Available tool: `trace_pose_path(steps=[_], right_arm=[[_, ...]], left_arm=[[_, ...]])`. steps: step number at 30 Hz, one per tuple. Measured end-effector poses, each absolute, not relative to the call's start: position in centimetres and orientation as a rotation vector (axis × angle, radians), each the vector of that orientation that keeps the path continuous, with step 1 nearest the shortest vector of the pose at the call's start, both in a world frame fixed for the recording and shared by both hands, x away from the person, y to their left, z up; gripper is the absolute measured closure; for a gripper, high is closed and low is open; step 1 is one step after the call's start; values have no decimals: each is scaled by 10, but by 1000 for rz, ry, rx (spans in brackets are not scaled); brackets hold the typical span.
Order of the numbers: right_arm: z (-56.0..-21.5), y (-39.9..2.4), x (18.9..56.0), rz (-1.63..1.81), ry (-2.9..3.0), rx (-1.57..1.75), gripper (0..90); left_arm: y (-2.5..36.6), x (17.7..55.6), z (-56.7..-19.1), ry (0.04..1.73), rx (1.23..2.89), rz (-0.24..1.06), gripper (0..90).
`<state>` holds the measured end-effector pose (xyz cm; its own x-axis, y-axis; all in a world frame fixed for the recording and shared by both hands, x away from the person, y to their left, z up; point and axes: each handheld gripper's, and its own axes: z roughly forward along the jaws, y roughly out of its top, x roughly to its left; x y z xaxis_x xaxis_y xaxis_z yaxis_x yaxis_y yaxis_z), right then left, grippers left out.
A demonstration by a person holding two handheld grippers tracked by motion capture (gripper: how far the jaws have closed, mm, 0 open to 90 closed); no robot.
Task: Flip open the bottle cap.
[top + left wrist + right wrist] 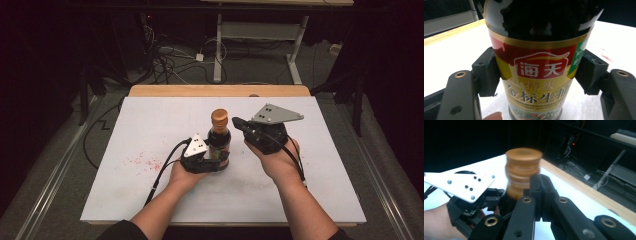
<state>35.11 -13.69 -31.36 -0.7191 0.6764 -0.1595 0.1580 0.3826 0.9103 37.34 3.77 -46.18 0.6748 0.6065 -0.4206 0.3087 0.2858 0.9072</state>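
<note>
Presently, a dark sauce bottle (219,142) stands upright near the middle of the white board (150,130) that covers the wooden table (220,90). The left gripper (216,162) is clamped on the lower body of the bottle; in the left gripper view its two black pads (486,72) press against the red and gold label (539,75) from either side, one on each flank. The person's left hand (182,175) holds that gripper low, just above the board, with its cable (162,170) trailing back toward the near edge. The bottle's brown cap (219,117) is in place on the neck. The right gripper (235,121) sits beside the bottle's upper part, its tip pointing toward the neck just below the cap, carried in the right hand (277,157). In the right gripper view its jaws are drawn together with nothing between them, and the brown cap (523,170) appears just beyond and to the left of their tips, slightly blurred; whether the tips touch the neck cannot be told. The grey three-cornered plate (275,114) on top of the right gripper is tilted up toward the far side. A patch of red specks (142,161) marks the board to the left of the left hand, well apart from the bottle.
</note>
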Motion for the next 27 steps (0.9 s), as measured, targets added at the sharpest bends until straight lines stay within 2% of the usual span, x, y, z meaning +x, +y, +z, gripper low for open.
trace_pose_path(steps=[27], right_arm=[[-310,-126,352,1284,2164,682,900]], left_arm=[[37,372,-463,876,1275,230,287]])
